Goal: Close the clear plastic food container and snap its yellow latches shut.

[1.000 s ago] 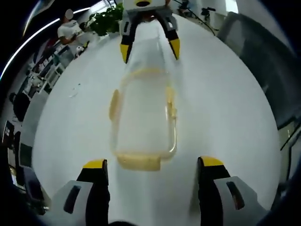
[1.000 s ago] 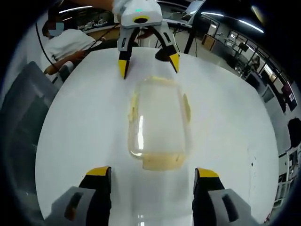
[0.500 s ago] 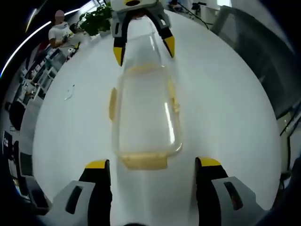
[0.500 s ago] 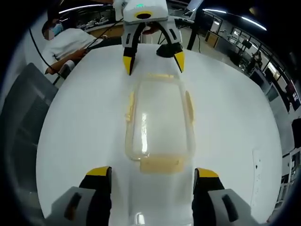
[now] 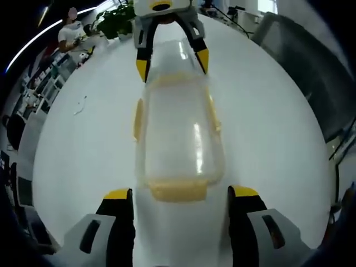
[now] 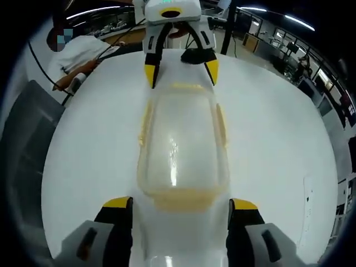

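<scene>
**Lid seated, latches not yet judged snapped**

The clear plastic food container is seen lying on the white table, squarely between the two grippers. Its lid appears to be resting on the base, so the closing step is judged to be done or nearly so; whether it is fully pressed home cannot be told. The yellow latches are seen at both short ends and along both long sides, and they appear to lie loose against the rim, though this cannot be confirmed from the frames. The snapping of all of them is therefore taken as the work left.

The container's long axis is seen to run straight from one gripper to the other, one short end pointing at each. In the left gripper view, the left gripper is held with its jaws apart, the near end latch lying between the tips without being clamped. In the right gripper view, the right gripper is likewise spread, with the opposite end latch between its tips and nothing gripped
</scene>
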The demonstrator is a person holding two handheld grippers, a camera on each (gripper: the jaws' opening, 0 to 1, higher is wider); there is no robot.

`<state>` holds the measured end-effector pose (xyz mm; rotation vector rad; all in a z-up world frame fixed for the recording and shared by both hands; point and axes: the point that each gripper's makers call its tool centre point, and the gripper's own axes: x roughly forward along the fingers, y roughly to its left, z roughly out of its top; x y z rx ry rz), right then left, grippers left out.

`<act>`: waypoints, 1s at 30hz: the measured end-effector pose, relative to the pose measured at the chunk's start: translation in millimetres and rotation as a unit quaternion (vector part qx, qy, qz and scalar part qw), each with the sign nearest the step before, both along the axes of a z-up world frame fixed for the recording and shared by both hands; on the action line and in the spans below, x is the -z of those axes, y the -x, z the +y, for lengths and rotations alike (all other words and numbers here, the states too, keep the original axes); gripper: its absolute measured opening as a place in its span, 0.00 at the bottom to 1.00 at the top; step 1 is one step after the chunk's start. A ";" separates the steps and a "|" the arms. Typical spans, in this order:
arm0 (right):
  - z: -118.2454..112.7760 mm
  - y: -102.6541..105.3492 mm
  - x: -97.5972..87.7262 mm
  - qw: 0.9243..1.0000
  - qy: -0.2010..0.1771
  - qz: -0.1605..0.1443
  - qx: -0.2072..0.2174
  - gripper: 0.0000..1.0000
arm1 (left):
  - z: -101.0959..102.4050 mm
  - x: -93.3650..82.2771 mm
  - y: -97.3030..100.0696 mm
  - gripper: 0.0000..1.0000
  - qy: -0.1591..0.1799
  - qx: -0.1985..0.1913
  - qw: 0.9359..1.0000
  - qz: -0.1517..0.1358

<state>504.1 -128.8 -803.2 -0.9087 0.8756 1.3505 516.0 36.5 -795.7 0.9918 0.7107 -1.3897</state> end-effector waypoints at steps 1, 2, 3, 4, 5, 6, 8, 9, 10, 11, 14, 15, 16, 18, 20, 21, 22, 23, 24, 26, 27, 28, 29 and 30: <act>-0.2 -0.6 0.8 1.000 0.001 0.002 0.000 0.68 | -0.9 0.0 0.6 0.65 0.000 0.000 1.000 0.004; -0.3 -0.7 1.6 1.000 0.001 0.005 0.001 0.67 | -1.8 0.9 1.6 0.63 -0.001 -0.002 1.000 0.012; 0.1 -1.0 2.1 1.000 0.001 0.006 0.000 0.67 | -2.2 1.6 1.5 0.61 0.000 -0.003 1.000 0.015; 0.3 -1.3 2.4 1.000 0.001 0.006 0.000 0.66 | -2.7 1.9 1.5 0.60 0.000 -0.004 1.000 0.017; 1.0 -2.5 3.4 1.000 0.001 0.006 0.001 0.65 | -3.7 1.8 1.5 0.60 0.001 -0.005 1.000 0.017; 1.5 -3.6 3.6 1.000 0.001 0.006 0.003 0.62 | -5.6 0.4 -1.7 0.61 0.005 -0.003 1.000 0.005; 2.6 -3.1 3.8 1.000 0.000 0.011 0.003 0.59 | -6.4 0.3 -2.3 0.62 0.005 0.000 1.000 0.002; 3.5 -3.9 3.8 1.000 -0.001 0.007 0.000 0.59 | -6.1 0.8 -1.7 0.61 0.004 -0.001 1.000 0.005; 4.0 -4.3 4.0 1.000 0.000 0.008 0.000 0.59 | -5.8 1.4 -0.3 0.60 0.003 -0.001 1.000 0.010; 4.6 -4.8 4.2 1.000 0.000 0.010 0.001 0.60 | -5.7 1.3 0.1 0.60 0.004 -0.002 1.000 0.012; 6.2 -3.6 3.6 1.000 -0.002 0.015 0.002 0.55 | -5.2 1.4 -1.9 0.60 0.004 -0.006 1.000 0.011; 6.0 -2.1 3.8 1.000 -0.001 0.019 0.000 0.55 | -5.4 1.3 -2.3 0.60 0.004 -0.005 1.000 0.009; 6.4 -3.8 3.8 1.000 -0.001 0.016 -0.001 0.55 | -6.5 0.6 -3.5 0.61 0.004 -0.005 1.000 0.003; 6.5 -4.2 4.1 1.000 -0.001 0.017 -0.001 0.55 | -7.7 0.9 -3.1 0.59 0.003 -0.006 1.000 0.005; 6.6 -3.8 4.0 1.000 0.001 0.016 -0.003 0.55 | -7.7 1.8 -1.2 0.56 0.002 -0.003 1.000 0.013; 7.1 -3.1 4.1 1.000 0.003 0.017 -0.005 0.54 | -7.5 1.7 -2.1 0.56 0.004 -0.004 1.000 0.013; 7.5 -2.9 4.1 1.000 0.004 0.016 -0.008 0.54 | -7.2 1.7 -3.3 0.57 0.005 -0.008 1.000 0.013; 7.8 -2.7 4.4 1.000 0.006 0.015 -0.008 0.53 | -6.6 1.9 -4.0 0.56 0.004 -0.011 1.000 0.014; 7.7 -2.9 4.5 1.000 0.006 0.016 -0.006 0.53 | -5.8 2.3 -3.1 0.54 0.002 -0.013 1.000 0.018; 7.4 -3.3 4.5 1.000 0.005 0.016 -0.006 0.53 | -5.1 2.8 -1.5 0.51 0.001 -0.017 1.000 0.024; 7.2 -3.3 4.5 1.000 0.005 0.015 -0.007 0.52 | -4.0 3.1 -0.5 0.49 -0.001 -0.019 0.999 0.028; 6.8 -3.5 4.3 1.000 0.006 0.015 -0.008 0.50 | -2.2 3.0 -0.5 0.43 -0.004 -0.018 0.999 0.027; 6.0 -3.6 3.9 1.000 0.007 0.015 -0.010 0.44 | 0.5 3.3 0.9 0.38 -0.010 -0.002 1.000 0.024; 3.3 -5.1 3.4 1.000 0.012 0.008 -0.011 0.37 | 4.7 3.7 -2.8 0.37 -0.017 -0.011 1.000 0.015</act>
